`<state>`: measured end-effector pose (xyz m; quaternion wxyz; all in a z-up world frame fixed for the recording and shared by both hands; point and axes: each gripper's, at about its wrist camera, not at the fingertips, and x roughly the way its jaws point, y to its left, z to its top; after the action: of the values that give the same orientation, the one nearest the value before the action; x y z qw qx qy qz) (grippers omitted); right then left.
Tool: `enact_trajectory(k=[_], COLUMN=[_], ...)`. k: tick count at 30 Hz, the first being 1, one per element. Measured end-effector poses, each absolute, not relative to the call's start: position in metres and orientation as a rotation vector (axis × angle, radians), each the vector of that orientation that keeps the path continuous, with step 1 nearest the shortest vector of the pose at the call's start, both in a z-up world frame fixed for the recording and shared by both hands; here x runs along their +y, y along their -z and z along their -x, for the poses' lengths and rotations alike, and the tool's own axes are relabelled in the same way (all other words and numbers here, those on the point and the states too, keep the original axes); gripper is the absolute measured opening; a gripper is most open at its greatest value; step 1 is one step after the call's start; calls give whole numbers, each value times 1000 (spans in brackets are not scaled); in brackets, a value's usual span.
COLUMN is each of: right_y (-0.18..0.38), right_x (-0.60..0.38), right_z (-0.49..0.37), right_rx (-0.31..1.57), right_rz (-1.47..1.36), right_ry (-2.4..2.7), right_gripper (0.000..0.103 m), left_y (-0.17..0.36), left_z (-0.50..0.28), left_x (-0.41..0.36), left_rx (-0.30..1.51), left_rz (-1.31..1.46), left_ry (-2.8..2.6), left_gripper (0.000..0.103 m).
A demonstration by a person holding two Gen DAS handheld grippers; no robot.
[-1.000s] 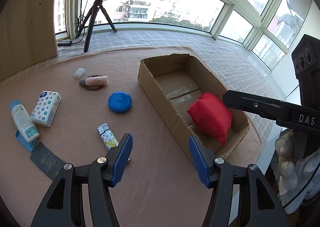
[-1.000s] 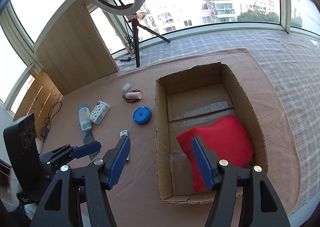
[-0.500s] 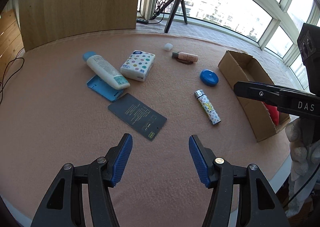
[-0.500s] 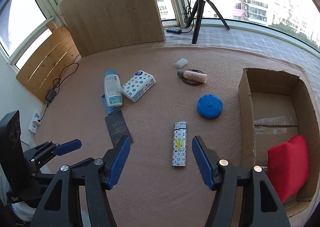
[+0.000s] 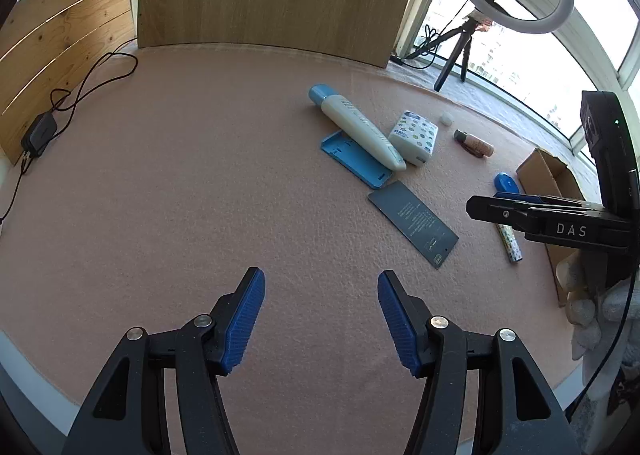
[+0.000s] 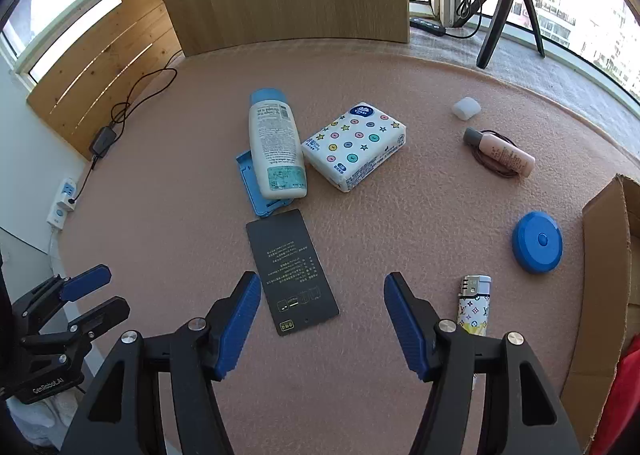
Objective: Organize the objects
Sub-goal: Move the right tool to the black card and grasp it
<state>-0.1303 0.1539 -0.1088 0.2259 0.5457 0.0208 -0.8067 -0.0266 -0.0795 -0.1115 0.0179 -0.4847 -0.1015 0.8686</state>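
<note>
The pink felt-covered counter [image 6: 400, 67] carries everything. At its right edge stands the open cardboard box [image 6: 604, 279], with a red soft item [image 6: 624, 395] showing in its near corner; judging by that, only one thing has been packed and nearly all the sorting is left.

Out on the counter, from big to small: a white lotion bottle [image 6: 276, 147] with a blue cap lies partly on a light-blue phone case [image 6: 256, 191]; a patterned tissue pack [image 6: 354, 145] sits just beside the bottle; a dark printed card [image 6: 292, 271] lies flat, close in front of the case. Further right are a blue round disc [image 6: 536, 241] near the box wall, a patterned lighter [image 6: 474, 305] just beside the right gripper's finger, a small pink bottle [image 6: 502, 151] resting on a loop of brown hair tie, and a small white cap [image 6: 466, 108] beyond it.

The right gripper [image 6: 318, 319] hovers wide and empty, the card's near end between its fingers in view. The left gripper [image 5: 320, 319] is also wide and empty over bare felt, well apart from the items.

I judge the next pick to be the card or the lighter; the thin card may be awkward to lift off felt.
</note>
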Motion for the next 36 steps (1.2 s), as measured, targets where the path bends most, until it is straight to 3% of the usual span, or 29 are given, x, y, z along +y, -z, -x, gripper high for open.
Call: enact_trajectory(k=[36], right_y=[148], right_x=[99], right_z=[160], right_rx=[206], right_rz=[-1602], right_ry=[2094], right_gripper=[60], left_y=[130], left_z=[19], left_x=[-132], left_rx=[-388], left_rz=[1569], left_ry=[-2657], left_gripper=[63])
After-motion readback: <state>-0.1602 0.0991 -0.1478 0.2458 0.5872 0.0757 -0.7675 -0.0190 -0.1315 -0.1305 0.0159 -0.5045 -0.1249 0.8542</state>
